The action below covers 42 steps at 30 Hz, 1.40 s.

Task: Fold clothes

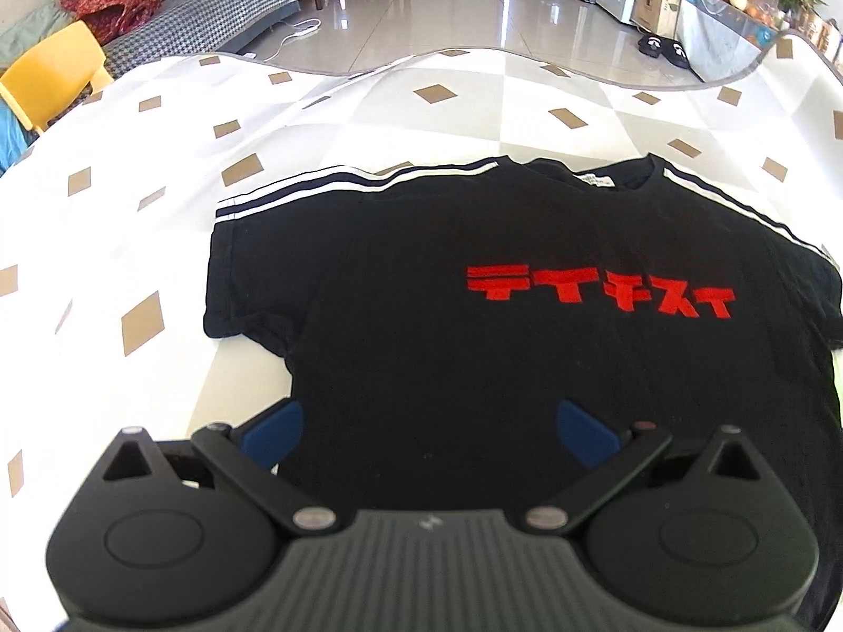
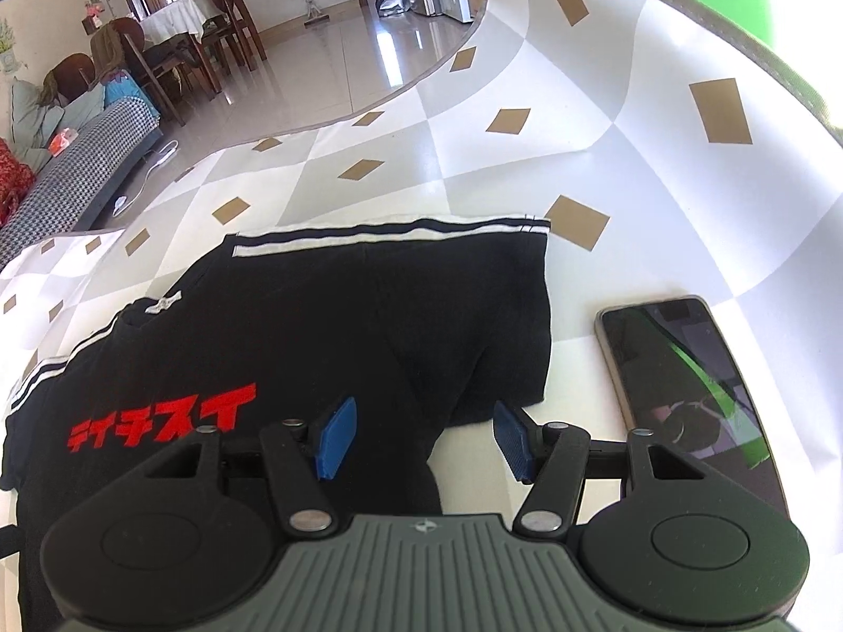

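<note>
A black T-shirt (image 1: 474, 274) with red lettering and white shoulder stripes lies flat, front up, on the white checked tablecloth (image 1: 158, 158). My left gripper (image 1: 429, 432) hovers over the shirt's lower left part, open, with blue pads (image 1: 276, 432) wide apart and nothing between them. In the right wrist view the same T-shirt (image 2: 326, 316) shows its right sleeve spread out. My right gripper (image 2: 424, 440) is open above the sleeve's lower edge near the armpit, holding nothing.
A smartphone (image 2: 685, 374) lies screen up on the cloth just right of the sleeve. The tablecloth (image 2: 474, 131) curls up at its far edge. Beyond are a tiled floor, a sofa (image 1: 200, 10), a yellow chair (image 1: 52, 73) and dining chairs.
</note>
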Tool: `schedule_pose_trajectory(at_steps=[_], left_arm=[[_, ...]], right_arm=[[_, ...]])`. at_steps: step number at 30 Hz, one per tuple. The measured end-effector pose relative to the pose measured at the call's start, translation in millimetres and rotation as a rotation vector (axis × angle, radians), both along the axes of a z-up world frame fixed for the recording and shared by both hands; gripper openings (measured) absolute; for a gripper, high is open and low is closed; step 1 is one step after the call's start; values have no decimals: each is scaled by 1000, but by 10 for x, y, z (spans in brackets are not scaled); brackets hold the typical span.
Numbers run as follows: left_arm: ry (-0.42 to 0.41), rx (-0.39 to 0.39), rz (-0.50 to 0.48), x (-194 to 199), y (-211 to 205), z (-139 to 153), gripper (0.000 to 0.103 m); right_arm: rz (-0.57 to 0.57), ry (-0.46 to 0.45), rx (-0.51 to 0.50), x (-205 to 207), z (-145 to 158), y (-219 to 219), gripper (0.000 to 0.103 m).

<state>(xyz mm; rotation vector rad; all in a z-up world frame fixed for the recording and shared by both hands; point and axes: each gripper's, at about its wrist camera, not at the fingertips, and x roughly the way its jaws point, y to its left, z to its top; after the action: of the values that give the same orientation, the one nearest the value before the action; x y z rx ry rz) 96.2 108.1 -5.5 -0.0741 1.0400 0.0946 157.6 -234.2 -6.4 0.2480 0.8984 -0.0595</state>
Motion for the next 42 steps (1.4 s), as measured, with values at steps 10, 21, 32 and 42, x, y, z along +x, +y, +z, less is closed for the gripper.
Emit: schedule_pose_trajectory(at_steps=[10,21,32,42], left_arm=[[-5,-81,80,176,196,12,103],[0,-131,77,247,127,2,103],[8,-140,63,267,58,-19,103],[6,-135,73,246,82,-13,103]], right_arm=[[-82,-4,38,234,-108,-276,56],[-87,-40,-21,368,-229,-315,46],[-58,-84,-66,390,-192,-200,8],[96,-223,-135,279,95,225,6]])
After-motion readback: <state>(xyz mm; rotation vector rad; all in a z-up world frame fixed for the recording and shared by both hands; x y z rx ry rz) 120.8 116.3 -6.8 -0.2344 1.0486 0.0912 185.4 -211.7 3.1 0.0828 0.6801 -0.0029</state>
